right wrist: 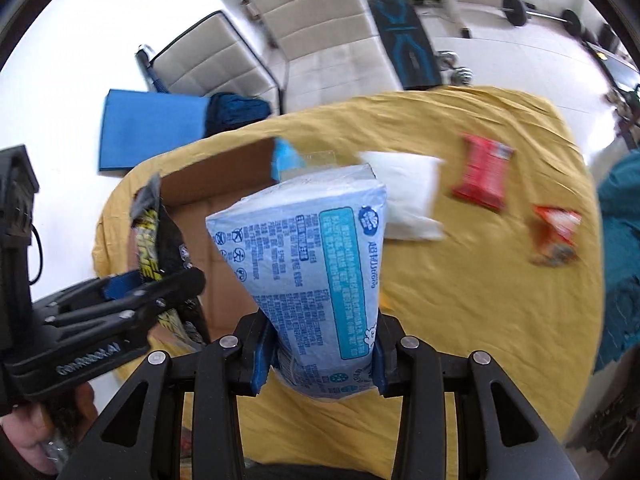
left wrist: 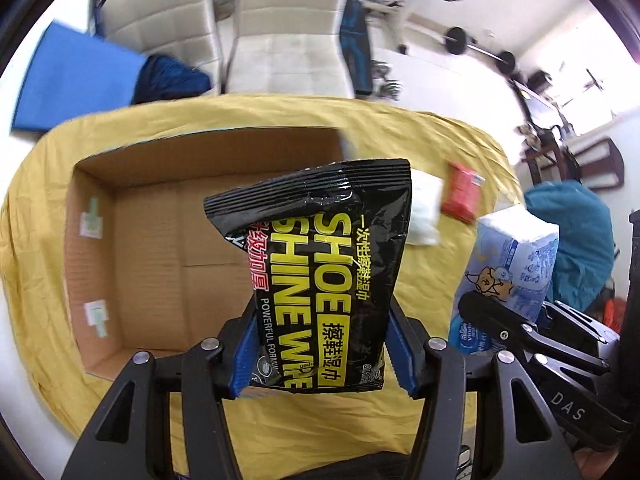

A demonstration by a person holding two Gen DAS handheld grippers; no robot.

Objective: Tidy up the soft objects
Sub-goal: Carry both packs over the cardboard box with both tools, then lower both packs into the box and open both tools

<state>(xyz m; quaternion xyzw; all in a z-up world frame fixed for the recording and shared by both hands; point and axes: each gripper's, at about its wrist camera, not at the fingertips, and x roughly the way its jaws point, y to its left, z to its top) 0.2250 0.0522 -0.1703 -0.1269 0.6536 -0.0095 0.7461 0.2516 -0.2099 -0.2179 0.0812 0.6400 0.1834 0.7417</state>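
Left wrist view: black shoe-wipe pack (left wrist: pixel 320 276) sits centre frame, pinched between left gripper (left wrist: pixel 322 354) jaws over the cardboard box (left wrist: pixel 160 248). Right gripper (right wrist: pixel 320 354) jaws clamp the blue tissue pack (right wrist: pixel 316 276), centre frame.

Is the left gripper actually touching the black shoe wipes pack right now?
Touching. The left wrist view shows the left gripper with both blue pads pressed against the sides of the black shoe wipes pack, holding it above the cardboard box.
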